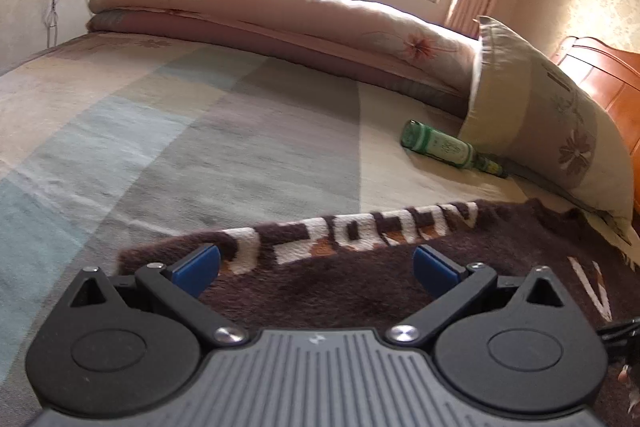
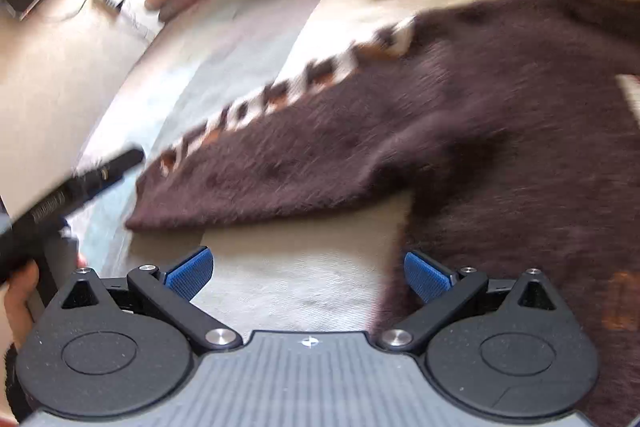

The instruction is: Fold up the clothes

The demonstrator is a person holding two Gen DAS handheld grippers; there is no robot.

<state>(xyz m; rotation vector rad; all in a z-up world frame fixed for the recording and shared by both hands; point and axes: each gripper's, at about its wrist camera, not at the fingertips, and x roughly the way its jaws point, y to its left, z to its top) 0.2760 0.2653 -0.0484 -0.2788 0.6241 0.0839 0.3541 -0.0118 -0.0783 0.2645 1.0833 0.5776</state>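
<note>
Brown fuzzy sweater [image 1: 360,279] lies flat on the bed [image 1: 160,147], directly under and ahead of left gripper [image 1: 316,267], jaws wide apart, holding nothing. Right gripper [image 2: 306,275] also spread wide, nothing held, sweater sleeve [image 2: 260,183] just ahead. Green bottle [image 1: 448,149] beyond, beside pillow [image 1: 540,115].

A fuzzy dark-brown sweater [image 2: 500,131] lies spread flat on the bed. One sleeve [image 2: 280,163] stretches out sideways from the body, flat on the bedsheet, carrying a band of white block lettering with orange accents [image 1: 352,235] along its length. More white and orange markings show on the body. The right wrist view is motion-blurred, so the lettering cannot be read.
</note>
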